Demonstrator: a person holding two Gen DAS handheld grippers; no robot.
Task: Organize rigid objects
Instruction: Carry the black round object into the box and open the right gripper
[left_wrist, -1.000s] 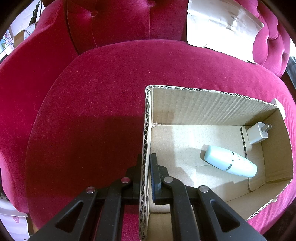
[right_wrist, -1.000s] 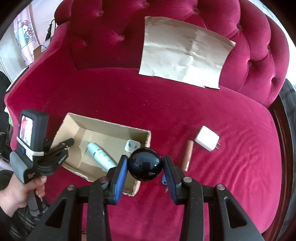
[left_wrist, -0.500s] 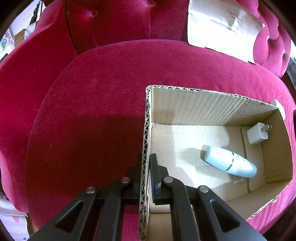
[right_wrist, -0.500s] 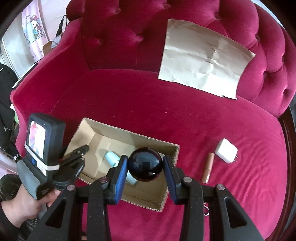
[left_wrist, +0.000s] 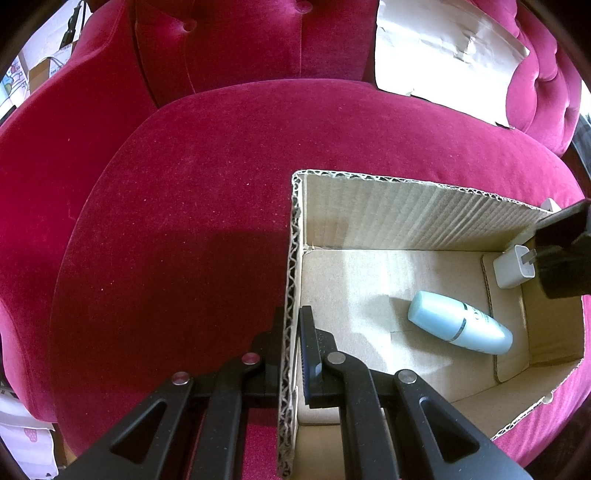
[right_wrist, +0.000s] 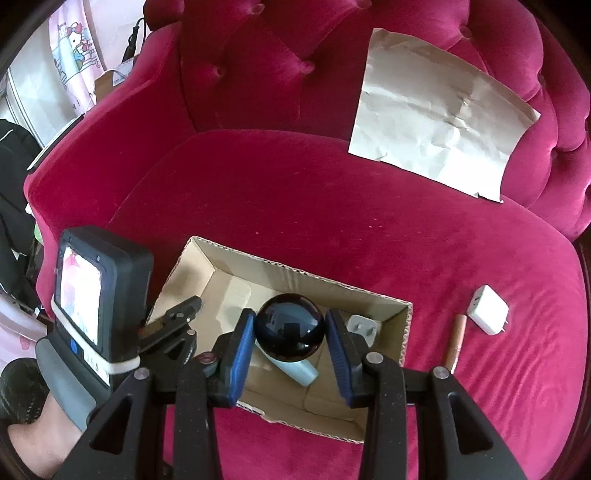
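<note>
An open cardboard box (left_wrist: 417, 206) lies on the red sofa seat and also shows in the right wrist view (right_wrist: 295, 275). My left gripper (left_wrist: 293, 332) is shut on the box's left wall. Inside lie a pale blue bottle (left_wrist: 460, 328) and a small white charger (left_wrist: 511, 266). My right gripper (right_wrist: 290, 332) is shut on a glossy black ball (right_wrist: 290, 326) and holds it above the box's inside. The bottle (right_wrist: 299, 371) and the charger (right_wrist: 364, 326) show partly behind the ball. The right gripper's tip enters the left wrist view at the right edge (left_wrist: 565, 254).
On the seat right of the box lie a brown tube (right_wrist: 456, 341) and a larger white charger (right_wrist: 487, 314). A creased paper sheet (right_wrist: 439, 125) leans on the tufted sofa back. The hand-held left gripper with its screen (right_wrist: 92, 306) stands at the box's left end.
My right gripper has carried the black ball leftward, from beside the box to over its inside. Its tip now shows in the left wrist view. The left gripper has kept its hold.
</note>
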